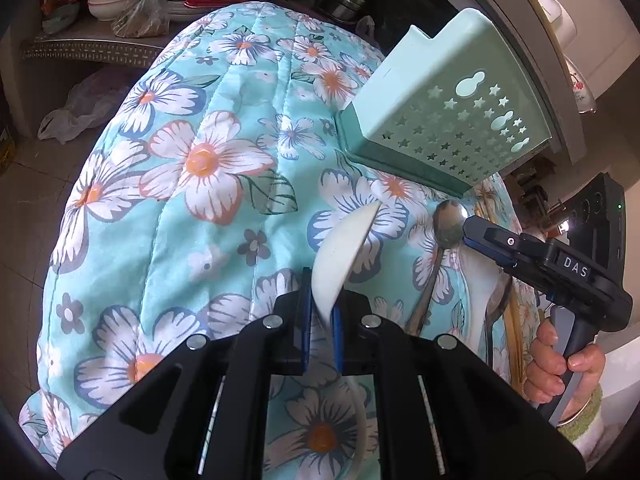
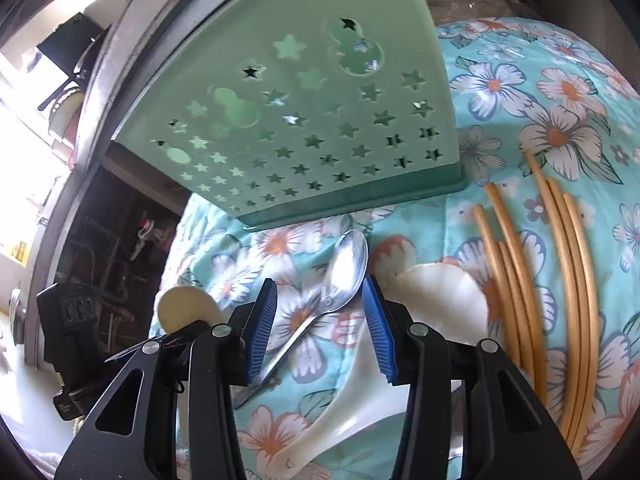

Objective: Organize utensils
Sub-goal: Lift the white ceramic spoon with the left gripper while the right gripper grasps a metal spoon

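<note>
Now the left gripper [image 1: 320,316] has its jaws clamped on a white ceramic soup spoon [image 1: 343,254], whose bowl sticks up and forward out of the blue pads, tilted on edge above the turquoise quilted cloth printed with white and orange flowers [image 1: 180,184] that covers the bench. Ahead of those jaws and to their right stands the pale green plastic utensil holder with star-shaped and gourd-shaped cut-outs [image 1: 448,120], its darker green base resting on the cloth.

Over to the right gripper [image 2: 318,320]: its jaws stand apart, roughly halfway, with nothing pinched. A shiny metal spoon [image 2: 344,276] lies flat on the cloth in the gap between the pads, bowl pointing forward towards the holder's base, handle running back under the left pad. Whether either pad touches it cannot be told. Just outside the right jaw lies a second white ceramic soup spoon [image 2: 440,296], its handle trailing back beneath the gripper. Further right of that, a bundle of light wooden chopsticks [image 2: 532,280] lies lengthwise on the cloth. From the left wrist view, a hand [image 1: 560,364] grips the right tool's handle.
</note>
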Action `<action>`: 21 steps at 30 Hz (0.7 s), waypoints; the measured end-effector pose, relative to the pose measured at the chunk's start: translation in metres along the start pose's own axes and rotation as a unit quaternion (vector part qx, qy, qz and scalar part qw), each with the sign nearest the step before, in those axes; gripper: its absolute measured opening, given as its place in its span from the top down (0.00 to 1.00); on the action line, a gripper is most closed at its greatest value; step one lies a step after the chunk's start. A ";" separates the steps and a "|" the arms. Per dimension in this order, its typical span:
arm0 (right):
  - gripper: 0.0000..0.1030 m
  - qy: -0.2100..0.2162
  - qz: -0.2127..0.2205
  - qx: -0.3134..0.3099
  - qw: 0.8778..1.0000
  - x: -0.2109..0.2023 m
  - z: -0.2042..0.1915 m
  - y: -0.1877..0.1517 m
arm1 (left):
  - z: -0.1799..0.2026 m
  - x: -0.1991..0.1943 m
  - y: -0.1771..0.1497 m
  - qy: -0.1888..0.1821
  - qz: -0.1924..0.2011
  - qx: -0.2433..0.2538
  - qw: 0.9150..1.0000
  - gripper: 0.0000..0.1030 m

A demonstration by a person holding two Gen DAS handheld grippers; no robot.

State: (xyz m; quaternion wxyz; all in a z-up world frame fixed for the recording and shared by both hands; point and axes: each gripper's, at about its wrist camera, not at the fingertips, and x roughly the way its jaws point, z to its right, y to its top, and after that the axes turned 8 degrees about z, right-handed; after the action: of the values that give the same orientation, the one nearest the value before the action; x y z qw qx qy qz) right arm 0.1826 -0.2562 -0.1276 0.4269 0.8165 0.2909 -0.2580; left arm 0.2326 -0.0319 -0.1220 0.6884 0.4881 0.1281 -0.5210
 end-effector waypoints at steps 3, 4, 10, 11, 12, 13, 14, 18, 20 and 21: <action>0.59 -0.008 -0.011 0.004 1.000 0.011 0.005 0.004 | -0.001 0.001 0.000 -0.003 0.000 -0.001 1.000 0.92; 0.62 -0.010 -0.013 0.003 1.000 0.013 0.007 0.005 | -0.001 0.001 0.001 -0.004 0.000 -0.001 1.000 0.92; 0.89 -0.020 -0.021 -0.014 0.999 0.027 0.004 0.012 | -0.002 -0.002 0.002 0.004 -0.001 0.003 1.000 0.91; 0.92 -0.021 -0.022 -0.015 0.999 0.027 0.005 0.013 | -0.002 -0.003 0.003 0.009 0.001 0.007 1.000 0.90; 0.92 -0.017 -0.024 -0.017 0.999 0.028 0.005 0.013 | -0.002 -0.005 0.004 0.013 0.002 0.011 1.000 0.84; 0.93 -0.014 -0.024 -0.020 0.999 0.028 0.006 0.014 | -0.001 -0.007 0.005 0.016 0.003 0.014 1.000 0.79; 0.94 -0.012 -0.024 -0.022 0.999 0.027 0.007 0.015 | -0.001 -0.010 0.006 0.022 0.005 0.019 1.000 0.76; 0.95 -0.002 -0.034 -0.030 0.999 0.023 0.012 0.023 | -0.001 -0.016 0.014 0.041 0.001 0.038 0.998 0.69; 0.95 0.001 -0.041 -0.030 0.999 0.027 0.013 0.026 | -0.002 -0.015 0.020 0.048 -0.006 0.050 0.998 0.68; 0.94 0.003 -0.046 -0.031 0.998 0.031 0.013 0.028 | -0.003 -0.013 0.023 0.048 -0.013 0.053 0.997 0.68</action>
State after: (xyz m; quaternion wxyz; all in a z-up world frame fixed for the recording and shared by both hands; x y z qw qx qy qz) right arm 0.2209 -0.2720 -0.1393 0.4384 0.7896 0.3373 -0.2656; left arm 0.2480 -0.0221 -0.1023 0.6478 0.5465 0.1392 -0.5121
